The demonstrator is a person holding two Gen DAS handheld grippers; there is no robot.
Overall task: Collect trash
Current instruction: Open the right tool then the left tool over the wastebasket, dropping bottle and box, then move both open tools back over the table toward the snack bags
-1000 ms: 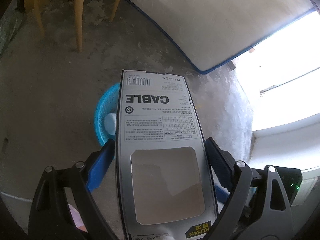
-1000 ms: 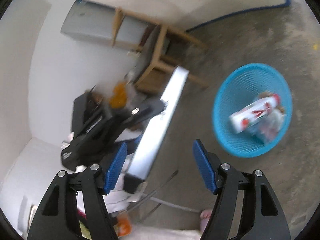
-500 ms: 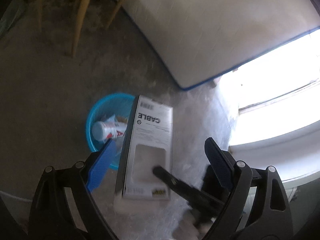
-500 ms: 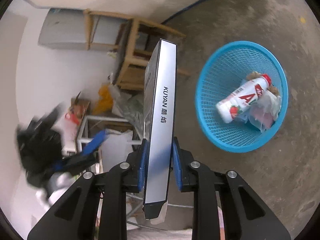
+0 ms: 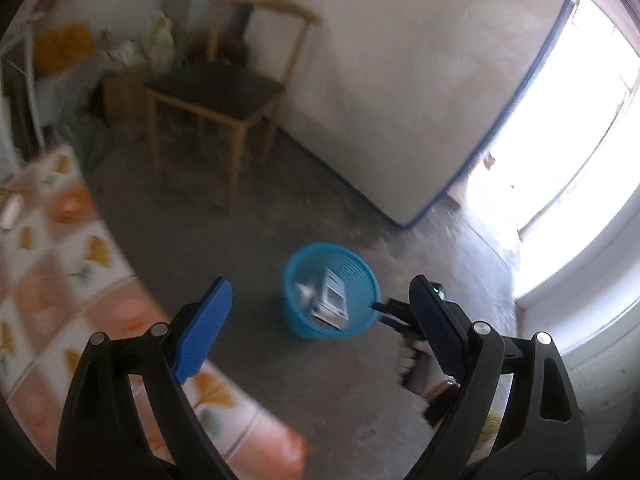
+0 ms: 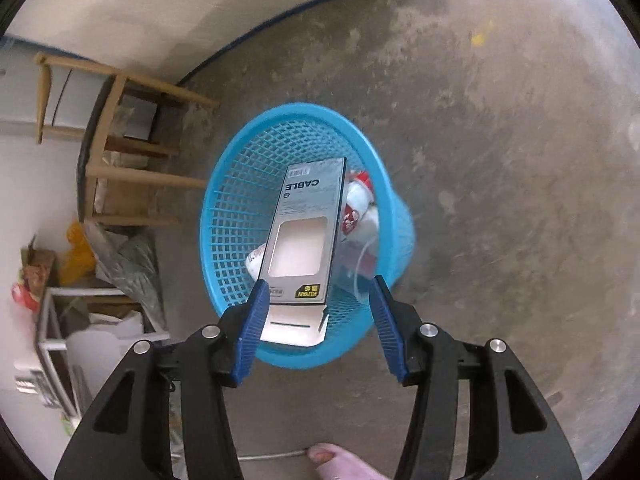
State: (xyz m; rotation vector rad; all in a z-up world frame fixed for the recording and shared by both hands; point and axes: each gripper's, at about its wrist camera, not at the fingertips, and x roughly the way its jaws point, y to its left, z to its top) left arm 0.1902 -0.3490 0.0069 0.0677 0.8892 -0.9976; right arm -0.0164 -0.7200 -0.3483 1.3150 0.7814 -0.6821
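Note:
A grey cable box point(image 6: 306, 236) marked CABLE lies tilted inside the blue mesh basket point(image 6: 232, 216) on the concrete floor, leaning on its near rim. A white bottle with a red label point(image 6: 356, 208) and clear plastic lie beside it in the basket. My right gripper point(image 6: 318, 312) is open and empty just above the basket's near rim. My left gripper point(image 5: 320, 320) is open and empty, high and farther back. In the left wrist view the basket point(image 5: 296, 320) holds the box point(image 5: 332, 300), and the right gripper point(image 5: 400, 316) shows beside it.
A wooden chair point(image 5: 224, 96) stands behind the basket. A mattress with blue trim point(image 5: 400, 80) leans on the wall. A table with a floral cloth point(image 5: 80, 300) is at the left. Clutter and a white rack point(image 6: 80, 312) stand at the left wall. A foot point(image 6: 340, 460) is at the bottom edge.
The cable box passed from my left gripper to my right, which then opened and dropped it into the basket. My left gripper pulled back and up, away from the basket.

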